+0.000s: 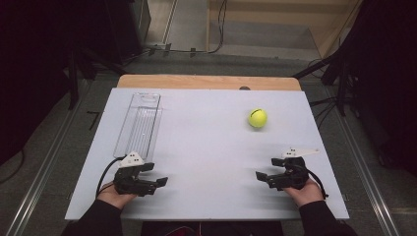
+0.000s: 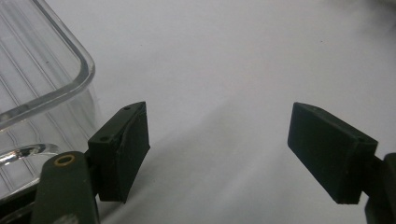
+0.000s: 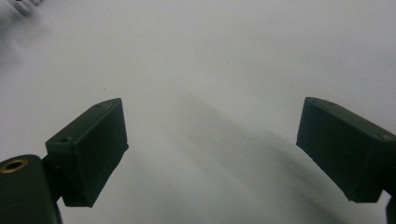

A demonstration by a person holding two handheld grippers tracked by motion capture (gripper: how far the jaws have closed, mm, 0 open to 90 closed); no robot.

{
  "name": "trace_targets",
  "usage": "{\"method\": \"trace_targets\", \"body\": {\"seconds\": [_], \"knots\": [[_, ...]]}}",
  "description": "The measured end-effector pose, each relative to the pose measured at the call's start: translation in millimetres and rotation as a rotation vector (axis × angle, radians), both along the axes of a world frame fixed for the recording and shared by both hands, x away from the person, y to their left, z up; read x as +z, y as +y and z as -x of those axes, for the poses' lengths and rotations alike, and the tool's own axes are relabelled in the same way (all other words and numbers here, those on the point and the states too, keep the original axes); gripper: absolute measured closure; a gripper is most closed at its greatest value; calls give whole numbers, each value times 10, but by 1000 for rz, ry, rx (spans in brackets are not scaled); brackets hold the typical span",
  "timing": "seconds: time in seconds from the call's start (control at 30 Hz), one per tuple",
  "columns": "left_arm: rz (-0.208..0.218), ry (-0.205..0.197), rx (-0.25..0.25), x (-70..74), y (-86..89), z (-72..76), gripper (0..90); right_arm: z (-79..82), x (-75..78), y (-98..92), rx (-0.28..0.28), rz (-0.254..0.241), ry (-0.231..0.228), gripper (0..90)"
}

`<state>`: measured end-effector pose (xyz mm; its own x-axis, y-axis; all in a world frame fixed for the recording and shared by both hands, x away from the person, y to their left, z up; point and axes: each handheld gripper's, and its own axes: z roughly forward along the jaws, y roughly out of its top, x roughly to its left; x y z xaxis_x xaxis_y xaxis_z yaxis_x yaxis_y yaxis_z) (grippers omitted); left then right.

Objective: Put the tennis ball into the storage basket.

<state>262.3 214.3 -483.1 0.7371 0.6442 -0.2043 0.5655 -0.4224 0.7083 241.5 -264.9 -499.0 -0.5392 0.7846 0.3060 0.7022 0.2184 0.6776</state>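
Note:
A yellow-green tennis ball (image 1: 257, 118) rests on the white table top (image 1: 206, 147), right of centre and toward the back. A clear plastic tray (image 1: 139, 126) lies lengthwise at the left; its rounded corner (image 2: 56, 70) appears close by in the left gripper view. My left gripper (image 1: 158, 182) sits near the front left edge, just in front of the tray, jaws open with nothing between its fingers (image 2: 122, 149). My right gripper (image 1: 261, 176) sits at the front right, well short of the ball, also open and empty, its fingers (image 3: 91, 149) over bare table.
Both hands rest low at the table's front edge. The wooden table edge (image 1: 206, 81) runs along the back. Dark stands and cables surround the table on the floor.

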Motion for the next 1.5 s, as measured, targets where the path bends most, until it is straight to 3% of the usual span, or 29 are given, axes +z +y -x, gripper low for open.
{"method": "trace_targets", "body": {"seconds": [0.17, 1.13, 1.5], "knots": [[0, -1, -5, 2, 6, 1, 211, 1, 1, 2, -9, -6, -13, 71], [-3, 4, -10, -1, -5, -4, 211, 10, -4, 4, -10, -3, 5, 70], [-5, 7, -16, 0, -13, -7, 211, -38, 14, -61, -74, -10, 4, 71]]}}
